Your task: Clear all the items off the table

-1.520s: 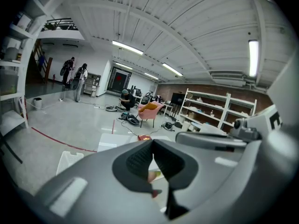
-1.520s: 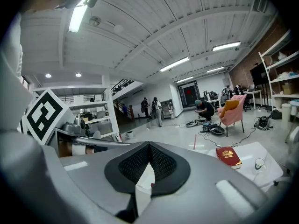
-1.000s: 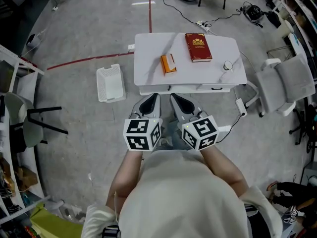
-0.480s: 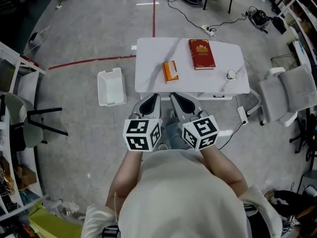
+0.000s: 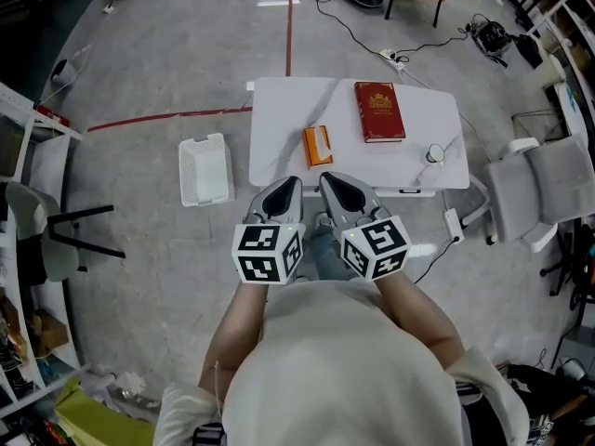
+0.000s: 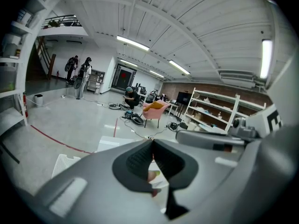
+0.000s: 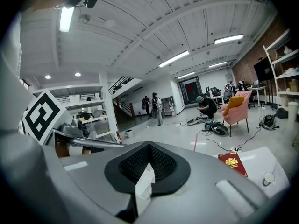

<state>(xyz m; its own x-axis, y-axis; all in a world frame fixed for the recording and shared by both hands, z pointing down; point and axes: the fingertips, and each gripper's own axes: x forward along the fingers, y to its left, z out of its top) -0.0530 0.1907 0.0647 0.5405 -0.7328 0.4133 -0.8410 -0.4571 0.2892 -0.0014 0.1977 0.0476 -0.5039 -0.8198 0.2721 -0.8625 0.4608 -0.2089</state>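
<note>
Red book (image 5: 378, 111), orange box (image 5: 317, 145) and a small round object (image 5: 433, 153) all lie on the white table (image 5: 279, 119), and neither gripper touches any of them. The left gripper (image 6: 152, 143) has its dark ribbed pads pressed tip to tip with nothing between them. The right gripper (image 7: 149, 144) is closed the same way and empty. In the head view both are held side by side, pointing at the near edge of the table, their tips just short of it. The orange box is nearest, just past the fingertips and roughly between the two grippers. The red book, with a gold emblem on its cover, lies flat farther off and to the right. The round object sits farther right again, near the table's right end. Out to the left of the left gripper, a white basket (image 5: 205, 170) stands on the floor beside the table.
</note>
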